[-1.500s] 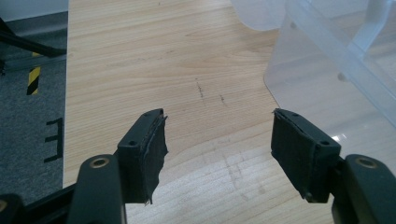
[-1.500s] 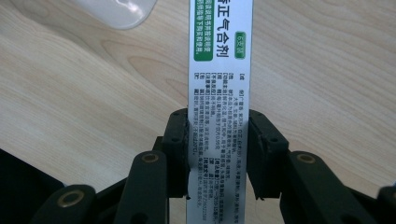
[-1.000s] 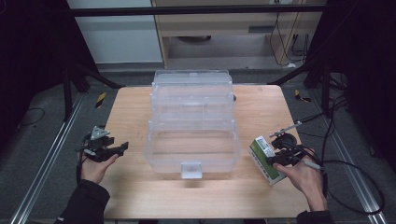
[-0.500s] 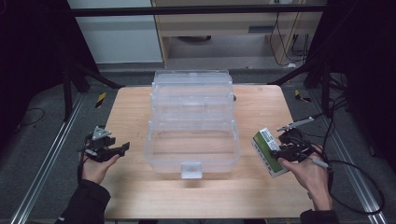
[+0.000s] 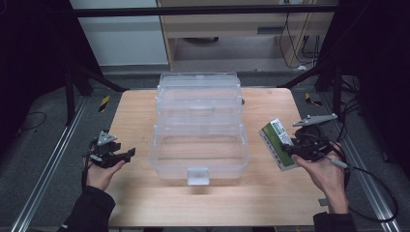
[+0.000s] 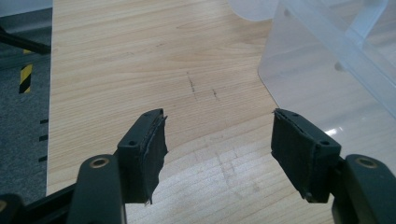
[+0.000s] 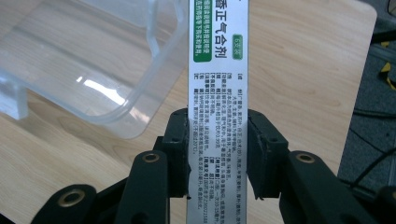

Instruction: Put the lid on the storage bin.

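White and green, the flat box [image 7: 218, 93] sits squarely between the 2 fingers [image 7: 180, 149] of our right gripper [image 5: 296, 147], its printed narrow face toward that gripper's camera and its long body running up past the fingertips. In the high view we hold it clear of the tabletop [image 5: 270, 193], just right of the clear plastic case [image 5: 199, 130], with the right hand [image 5: 325, 176] reaching in from the lower right. Those fingers press on both sides of the box. Our left hand [image 5: 100, 175] rests near the tabletop's left edge, and the left gripper [image 6: 219, 144] has its fingers wide apart over bare wood, holding nothing.
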Available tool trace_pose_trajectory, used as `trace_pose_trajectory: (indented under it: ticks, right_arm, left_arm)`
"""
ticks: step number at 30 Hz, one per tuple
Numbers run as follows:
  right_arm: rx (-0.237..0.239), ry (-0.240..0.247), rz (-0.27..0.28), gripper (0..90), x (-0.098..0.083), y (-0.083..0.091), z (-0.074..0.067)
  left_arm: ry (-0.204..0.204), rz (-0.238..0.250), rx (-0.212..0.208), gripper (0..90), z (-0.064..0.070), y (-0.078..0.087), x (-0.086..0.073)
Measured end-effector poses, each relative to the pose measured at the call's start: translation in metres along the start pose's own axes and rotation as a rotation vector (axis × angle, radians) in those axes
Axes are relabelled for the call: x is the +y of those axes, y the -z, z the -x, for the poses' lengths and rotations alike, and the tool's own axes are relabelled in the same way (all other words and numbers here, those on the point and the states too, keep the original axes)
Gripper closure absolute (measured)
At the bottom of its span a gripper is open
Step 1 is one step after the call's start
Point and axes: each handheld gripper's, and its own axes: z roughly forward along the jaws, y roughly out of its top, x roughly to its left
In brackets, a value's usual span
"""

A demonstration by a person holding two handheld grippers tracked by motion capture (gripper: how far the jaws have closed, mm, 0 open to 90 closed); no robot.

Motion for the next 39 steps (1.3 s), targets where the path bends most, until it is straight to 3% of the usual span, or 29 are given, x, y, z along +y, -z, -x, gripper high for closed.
trace_pose_trajectory:
  ticks: [6,13,21,39]
  right_arm:
    - [0.014,0.029,0.052,64.4,0.010,0.007,-0.004]
    - [0.072,0.090,0.087,64.6,0.023,0.011,-0.012]
    - [0.108,0.134,0.094,64.9,0.039,0.018,-0.022]
    - [0.238,0.332,0.092,64.9,0.080,-0.002,-0.047]
  left_arm:
    - [0.000,-0.007,0.006,34.7,0.000,-0.001,-0.001]
    - [-0.006,-0.014,0.006,34.7,0.001,-0.003,-0.001]
    - [-0.007,-0.016,0.005,34.7,0.001,-0.003,-0.002]
    - [-0.012,-0.022,0.007,34.6,0.000,-0.005,-0.002]
